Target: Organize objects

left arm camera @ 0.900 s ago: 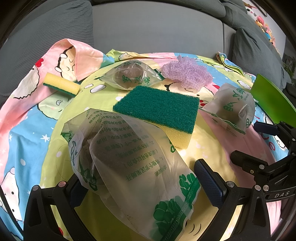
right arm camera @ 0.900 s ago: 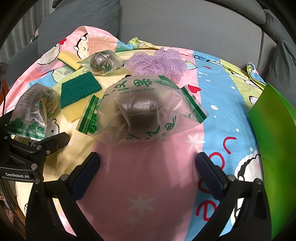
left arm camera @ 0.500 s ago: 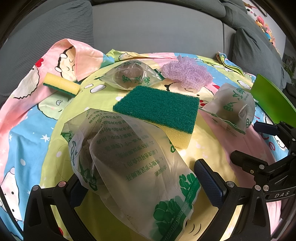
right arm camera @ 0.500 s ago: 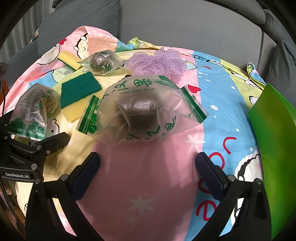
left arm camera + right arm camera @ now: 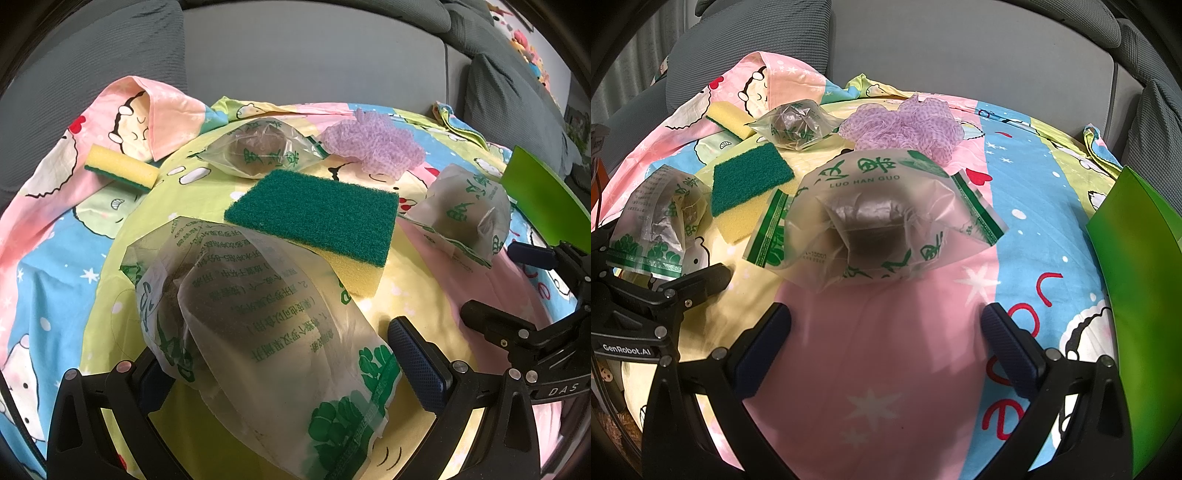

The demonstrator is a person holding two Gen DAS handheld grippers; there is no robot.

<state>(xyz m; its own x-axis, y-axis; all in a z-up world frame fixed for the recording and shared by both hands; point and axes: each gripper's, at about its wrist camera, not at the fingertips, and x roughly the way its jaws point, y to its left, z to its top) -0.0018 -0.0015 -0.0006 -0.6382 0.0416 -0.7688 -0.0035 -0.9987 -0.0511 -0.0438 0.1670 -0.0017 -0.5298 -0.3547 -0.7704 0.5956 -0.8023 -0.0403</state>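
The left gripper (image 5: 284, 354) is held fully open above the bed sheet (image 5: 55, 258), and nothing is gripped by it. A clear bag with green print (image 5: 258, 314) lies between its two fingers, but it cannot be told whether the pads touch the plastic; no pressing is seen. The right gripper (image 5: 886, 332) is also spread wide and is empty; only pink cloth is seen between its fingers. Just beyond its tips lies a second printed bag (image 5: 875, 221) with a dark lump inside.

Compared with the pictures of a moment ago, nothing has been moved: both grippers and all objects are found at the same places. This is judged to mean that the organizing is not yet started, or that a pause is made before the first grasp.

Further out, a large green and yellow sponge (image 5: 317, 225) lies just behind the near bag in the left view. Behind it a third small bag (image 5: 258, 151) and a purple mesh puff (image 5: 373, 147) are placed near each other. A smaller sponge (image 5: 118, 170) lies apart at the left, near the folded edge of the sheet. A green folder-like sheet (image 5: 1137, 288) stands at the right edge, and a grey sofa back (image 5: 960, 48) is seen behind everything.

The objects are scattered, so most of the task is probably left to do.
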